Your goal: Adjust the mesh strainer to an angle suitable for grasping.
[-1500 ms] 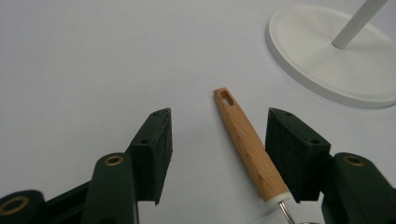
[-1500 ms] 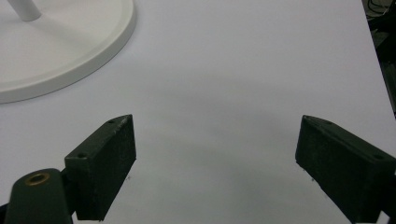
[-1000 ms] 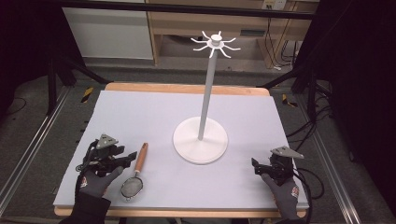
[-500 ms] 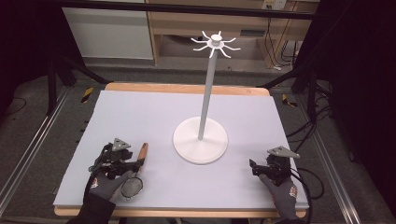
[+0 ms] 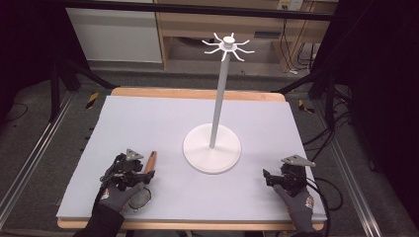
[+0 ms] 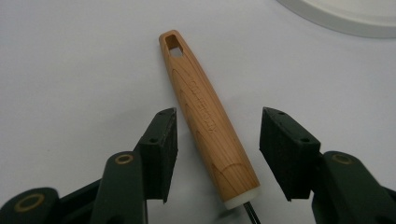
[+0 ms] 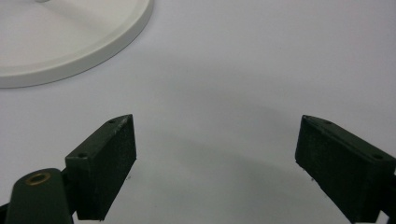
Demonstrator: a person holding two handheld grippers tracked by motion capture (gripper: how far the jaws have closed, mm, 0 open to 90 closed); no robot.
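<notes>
One strainer [image 5: 142,190] with a wooden handle [image 6: 205,109], lying on the surface [image 5: 163,123] front-left; mesh end near the left hand. Engraved writing on handle, too faint to read. Left tool [image 6: 217,140]: jaws straddle the handle, just been closing, gaps both sides, not gripping. Right tool [image 7: 215,154]: wide apart, holds nothing, over bare surface front-right. One white stand [image 5: 213,148] at centre, round base, pole, hooks on top. Two gloved hands.
</notes>
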